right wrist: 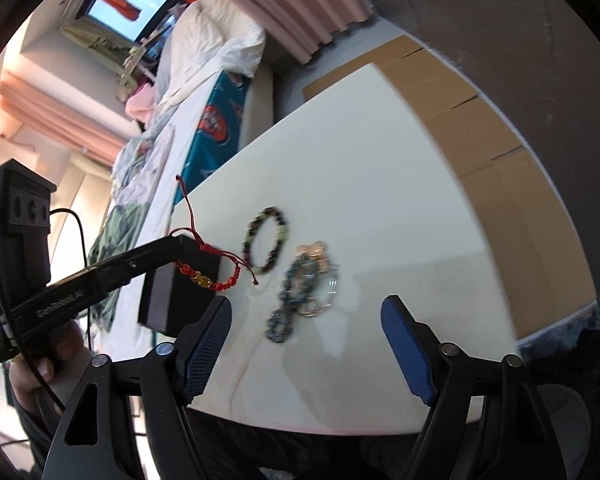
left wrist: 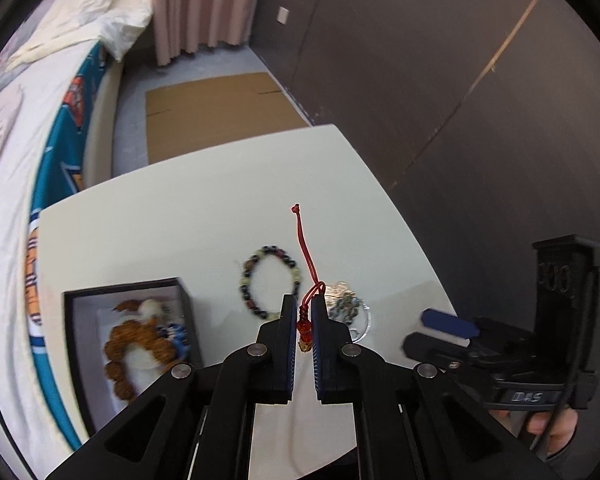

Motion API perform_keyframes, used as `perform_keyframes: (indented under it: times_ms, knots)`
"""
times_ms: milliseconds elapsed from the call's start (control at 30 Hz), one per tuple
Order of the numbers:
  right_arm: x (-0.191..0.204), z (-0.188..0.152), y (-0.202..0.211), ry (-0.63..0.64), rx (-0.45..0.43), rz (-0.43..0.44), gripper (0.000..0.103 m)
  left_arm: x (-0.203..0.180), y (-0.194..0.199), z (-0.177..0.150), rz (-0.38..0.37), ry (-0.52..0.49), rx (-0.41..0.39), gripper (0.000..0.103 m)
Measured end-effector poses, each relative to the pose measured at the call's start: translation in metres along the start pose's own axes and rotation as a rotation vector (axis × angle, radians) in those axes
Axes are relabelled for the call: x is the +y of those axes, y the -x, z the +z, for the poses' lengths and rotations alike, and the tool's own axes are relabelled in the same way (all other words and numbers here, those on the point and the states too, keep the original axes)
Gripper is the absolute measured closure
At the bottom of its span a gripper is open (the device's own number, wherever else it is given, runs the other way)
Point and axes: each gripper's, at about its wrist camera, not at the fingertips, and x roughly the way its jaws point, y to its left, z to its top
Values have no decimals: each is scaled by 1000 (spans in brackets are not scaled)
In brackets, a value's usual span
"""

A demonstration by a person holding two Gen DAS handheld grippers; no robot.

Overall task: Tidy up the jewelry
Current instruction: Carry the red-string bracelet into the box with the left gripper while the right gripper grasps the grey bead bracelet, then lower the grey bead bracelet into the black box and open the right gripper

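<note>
1. The left gripper [left wrist: 305, 320] has its jaws pressed almost together, pinching the red bracelet [left wrist: 305, 330] by its beads. One cord end sticks up past the tips, and the right wrist view shows the rest of the bracelet [right wrist: 204, 280] drooping below the gripper, clear of the surface [left wrist: 180, 216]. A pinch on the beaded part probably gives a firmer hold than the thin cord would.

2. The right gripper [right wrist: 306, 344] has its jaws spread wide and holds nothing. It hangs low over the near edge of the surface, pointed at the loose pile, likely waiting its turn.

3. Just left of the left gripper sits the open black box [left wrist: 76, 320], near the left edge of the surface. Brown beads [left wrist: 130, 344] and a blue-and-white piece [left wrist: 176, 334] already lie in it on a pale insert. The red bracelet is held close beside the box, so the step in hand looks like carrying it over and dropping it in.

4. Beyond the left tips lies a dark bead bracelet [left wrist: 270, 280], flat in an open ring. To its right, partly hidden by the jaw, is a tangle of metal and greenish pieces [right wrist: 300, 288]. These are still to be sorted, so the task seems partly done.

5. The trailing cords could catch on the box wall, so the release calls for a spot well over the insert.

6. Farther out are the bed [left wrist: 16, 120] on the left, cardboard [left wrist: 216, 112] on the floor, and a dark wall [left wrist: 440, 80] on the right.
</note>
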Motion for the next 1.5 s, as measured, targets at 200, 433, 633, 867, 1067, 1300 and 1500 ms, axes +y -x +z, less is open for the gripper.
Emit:
perform_keyframes:
  times_ms: [200, 433, 633, 867, 1067, 1300, 1500]
  knots:
    - [10, 3, -29, -4, 65, 0, 41, 24, 20, -8, 12, 41, -30, 96]
    - [20, 7, -54, 8, 107, -97, 55, 48, 45, -18, 4, 90, -71, 96]
    - [42, 0, -67, 120, 120, -275, 61, 69, 62, -28, 0, 136, -106, 96]
    - [48, -1, -59, 152, 110, -298, 92, 92, 69, -38, -8, 187, -123, 96]
    - [56, 3, -24, 145, 35, -226, 92, 102, 60, -45, -69, 218, -115, 96]
    - [92, 13, 11, 188, -44, -166, 92, 108, 61, -47, -88, 246, -103, 65]
    - [135, 19, 5, 241, -57, -101, 92, 123, 83, -56, -75, 278, -168, 40]
